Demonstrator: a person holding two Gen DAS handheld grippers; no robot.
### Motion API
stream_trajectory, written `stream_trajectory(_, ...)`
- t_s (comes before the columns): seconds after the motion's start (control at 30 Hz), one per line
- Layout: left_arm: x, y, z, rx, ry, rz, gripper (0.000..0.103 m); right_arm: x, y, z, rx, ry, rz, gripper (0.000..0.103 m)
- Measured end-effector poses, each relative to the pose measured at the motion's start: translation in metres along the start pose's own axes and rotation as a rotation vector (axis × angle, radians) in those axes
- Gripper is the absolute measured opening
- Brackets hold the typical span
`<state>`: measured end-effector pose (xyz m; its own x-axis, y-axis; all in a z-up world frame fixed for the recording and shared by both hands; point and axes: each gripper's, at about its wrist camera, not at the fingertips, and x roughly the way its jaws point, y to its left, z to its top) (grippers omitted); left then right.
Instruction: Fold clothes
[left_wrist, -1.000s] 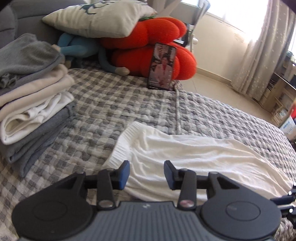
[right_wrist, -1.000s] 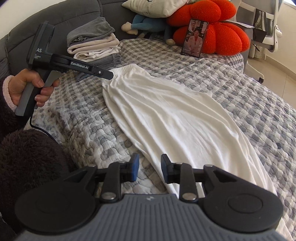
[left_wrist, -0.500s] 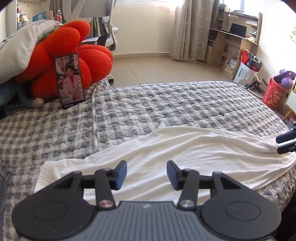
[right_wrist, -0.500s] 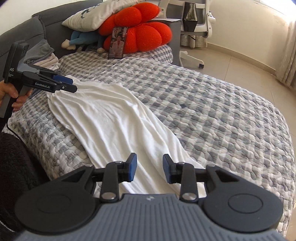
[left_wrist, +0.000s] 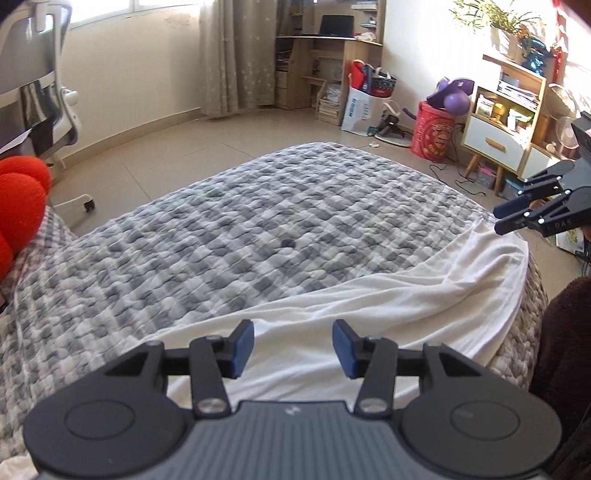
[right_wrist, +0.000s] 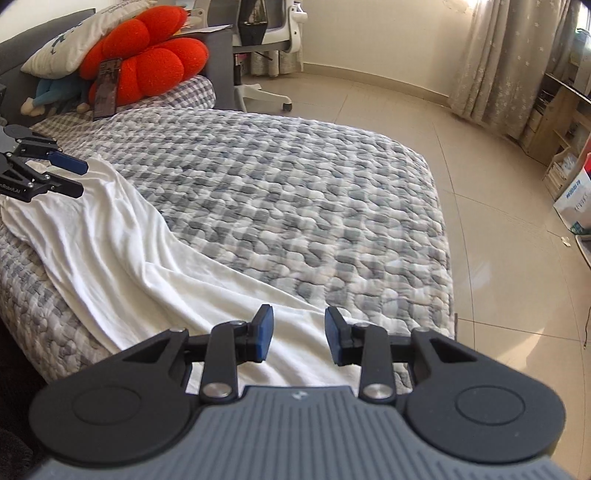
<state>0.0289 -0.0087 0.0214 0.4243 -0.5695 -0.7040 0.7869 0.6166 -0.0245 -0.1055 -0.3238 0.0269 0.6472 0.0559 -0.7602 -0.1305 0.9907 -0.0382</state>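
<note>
A long white garment (left_wrist: 369, 295) lies stretched along the near edge of the grey checked quilt (left_wrist: 258, 221). My left gripper (left_wrist: 293, 345) hovers over one end of it, jaws open, nothing between the blue pads. My right gripper (right_wrist: 299, 334) hovers over the other end of the white garment (right_wrist: 110, 251), also open with nothing between its pads. In each wrist view the other gripper shows side-on above the far end of the cloth: the right gripper (left_wrist: 498, 220) at the right edge, the left gripper (right_wrist: 75, 179) at the left edge.
Red flower cushion (right_wrist: 147, 66), a phone (right_wrist: 107, 88) propped against it and a pillow sit at the bed's head. An office chair (right_wrist: 273, 22) stands beyond. Tiled floor (right_wrist: 498, 221), shelves (left_wrist: 509, 122) and a red bin (left_wrist: 432, 133) surround the bed. A dark fleece sleeve (left_wrist: 565, 350) shows at right.
Both hands swung sideways and rolled, so the views turned from the headboard and folded pile toward the room. The left jaws stand slightly wider than a second ago. The garment lies unmoved.
</note>
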Motion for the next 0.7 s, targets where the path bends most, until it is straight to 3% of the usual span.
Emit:
stream_trajectory(0.2,0.027,-0.021,0.015,0.037,0.027,-0.07,0.048,0.008,-0.025,-0.01,0.065,0.001,-0.016,0.034)
stream_trajectory(0.43,0.039,-0.027,0.019,0.035,0.049,-0.09,0.048,0.023,-0.037,-0.014,0.083,-0.027,0.018,0.034)
stream_trajectory(0.5,0.04,-0.029,0.019,0.037,0.054,-0.088,0.048,0.027,-0.038,-0.014,0.084,-0.034,0.022,0.021)
stream_trajectory(0.53,0.04,-0.029,0.019,0.04,0.057,-0.089,0.048,0.027,-0.038,-0.015,0.085,-0.035,0.026,0.002)
stream_trajectory(0.7,0.041,-0.03,0.025,0.05,0.047,-0.102,0.048,0.008,-0.043,-0.016,0.108,-0.103,-0.042,0.0)
